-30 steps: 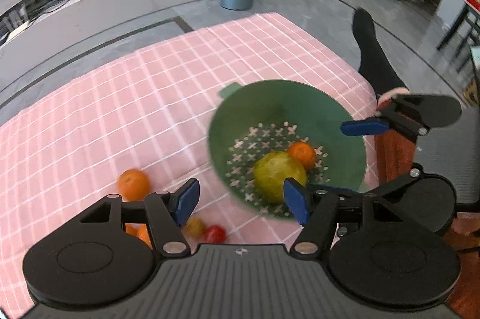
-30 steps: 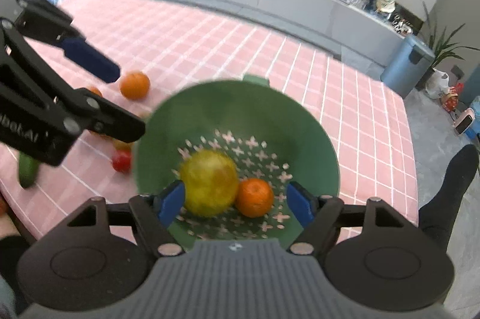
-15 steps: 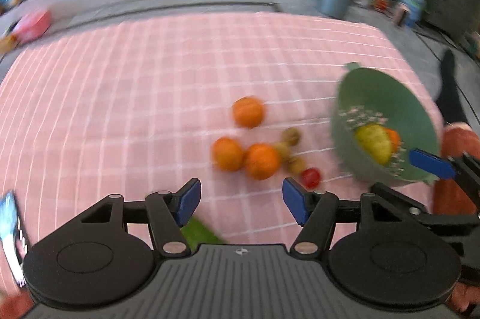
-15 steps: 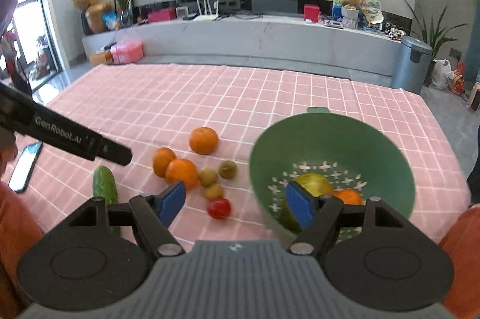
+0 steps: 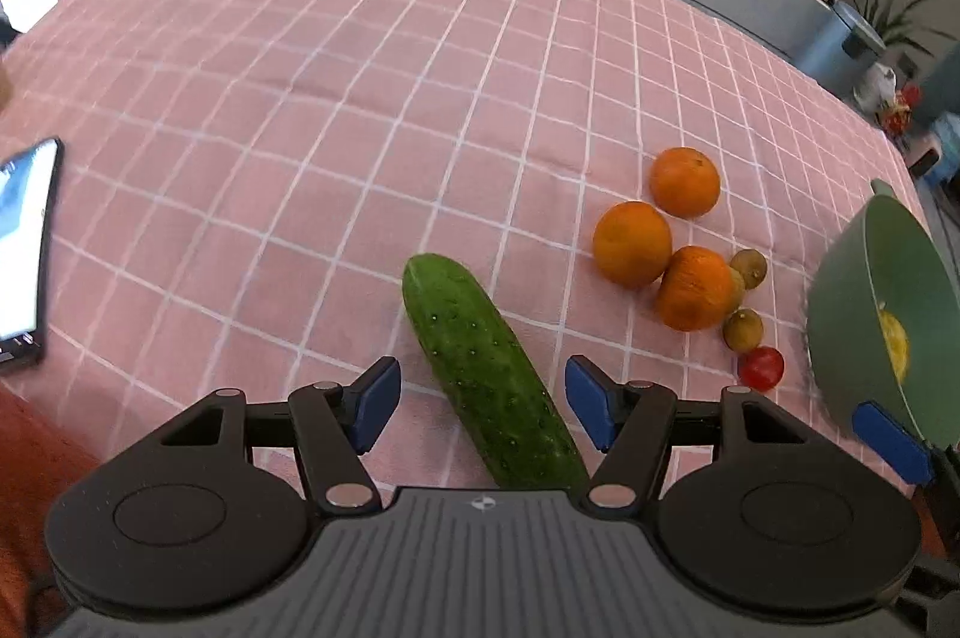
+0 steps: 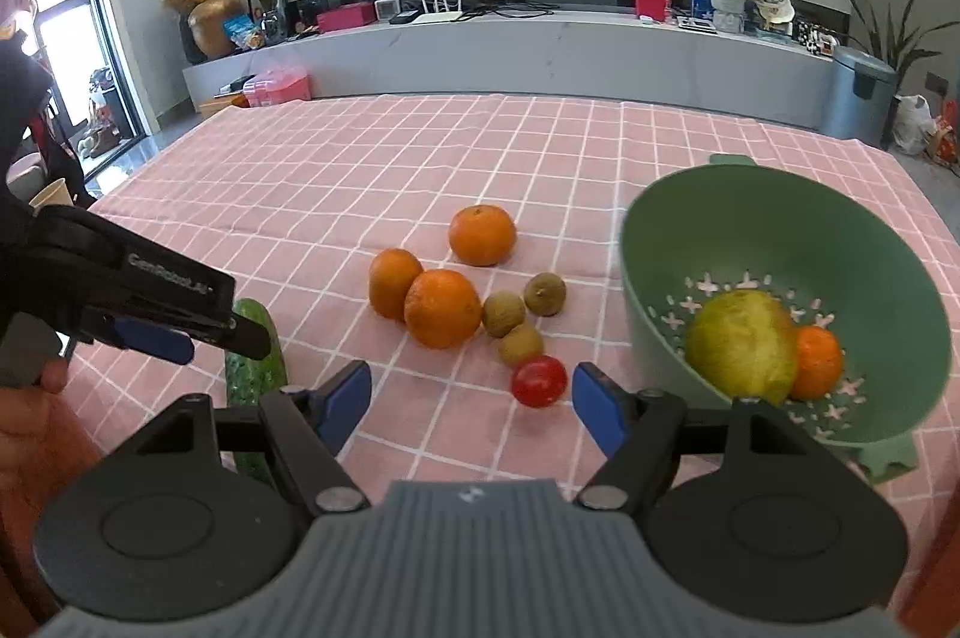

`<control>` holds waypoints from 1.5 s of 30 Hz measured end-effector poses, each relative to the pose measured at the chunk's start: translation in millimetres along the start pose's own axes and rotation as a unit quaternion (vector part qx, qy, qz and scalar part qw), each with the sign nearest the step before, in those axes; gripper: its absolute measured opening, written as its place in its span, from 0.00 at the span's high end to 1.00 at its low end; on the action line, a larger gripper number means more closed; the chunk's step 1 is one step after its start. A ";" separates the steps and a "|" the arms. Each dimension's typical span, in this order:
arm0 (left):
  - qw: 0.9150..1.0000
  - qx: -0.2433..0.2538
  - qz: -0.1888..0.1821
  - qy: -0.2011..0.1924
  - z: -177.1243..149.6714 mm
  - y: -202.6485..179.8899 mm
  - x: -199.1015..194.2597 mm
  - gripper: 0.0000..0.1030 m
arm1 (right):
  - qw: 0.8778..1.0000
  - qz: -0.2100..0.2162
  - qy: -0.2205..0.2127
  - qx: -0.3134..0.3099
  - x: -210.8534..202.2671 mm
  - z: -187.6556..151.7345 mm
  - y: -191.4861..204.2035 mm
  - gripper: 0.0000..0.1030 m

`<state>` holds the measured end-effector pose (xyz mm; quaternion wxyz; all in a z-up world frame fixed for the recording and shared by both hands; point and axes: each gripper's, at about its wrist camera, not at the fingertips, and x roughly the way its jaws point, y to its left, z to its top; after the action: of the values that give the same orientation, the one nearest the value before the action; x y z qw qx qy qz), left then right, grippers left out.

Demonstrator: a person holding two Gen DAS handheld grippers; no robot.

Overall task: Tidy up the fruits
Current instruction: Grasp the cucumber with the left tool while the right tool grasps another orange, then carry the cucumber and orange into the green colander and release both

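Notably, left tool (image 5: pixel 483 401) stood released, jaws astride the cucumber (image 5: pixel 489 377), not touching. Right tool (image 6: pixel 471 398) released, empty; tomato (image 6: pixel 539 381) just ahead between its tips. Risk: an oblique closure could roll the cucumber away.

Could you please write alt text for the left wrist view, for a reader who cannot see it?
The open left gripper hangs over a cucumber lying between its blue pads on a pink checked tablecloth. To the right lie three oranges, small brown fruits, a cherry tomato and a green colander.
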<state>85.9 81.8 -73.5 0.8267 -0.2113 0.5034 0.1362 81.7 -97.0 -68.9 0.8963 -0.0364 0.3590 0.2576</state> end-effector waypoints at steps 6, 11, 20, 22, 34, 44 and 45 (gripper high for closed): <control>1.000 -0.017 -0.017 0.002 -1.4 1.0 12.3 0.28 | 0.999 -0.009 -0.009 -0.040 17.0 -0.5 8.5 0.35; 1.000 -0.013 -0.007 0.005 -2.6 0.6 17.6 0.49 | 0.996 -0.013 -0.010 -0.093 30.3 1.5 16.7 0.41; 0.998 0.050 -0.026 -0.020 5.0 -9.3 12.6 0.57 | 0.988 -0.009 -0.002 -0.151 55.7 4.3 28.7 0.47; 0.996 0.074 -0.027 -0.034 8.1 -13.5 9.7 0.57 | 0.986 -0.011 -0.002 -0.169 62.5 5.2 32.3 0.49; 0.996 0.075 -0.038 0.002 17.9 -7.3 22.7 0.55 | 0.970 -0.027 -0.006 -0.240 90.0 7.8 49.3 0.57; 0.997 0.074 -0.031 0.003 8.5 -8.9 28.4 0.56 | 0.967 -0.041 -0.013 -0.250 92.3 4.6 51.2 0.62; 0.997 0.073 -0.032 0.002 7.9 -8.6 28.3 0.56 | 0.968 -0.042 -0.014 -0.248 91.7 4.5 51.2 0.62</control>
<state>108.7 78.5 -93.7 0.8430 -0.1661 0.5065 0.0723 115.4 -11.6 -120.2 0.8743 -0.2690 0.2697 0.3009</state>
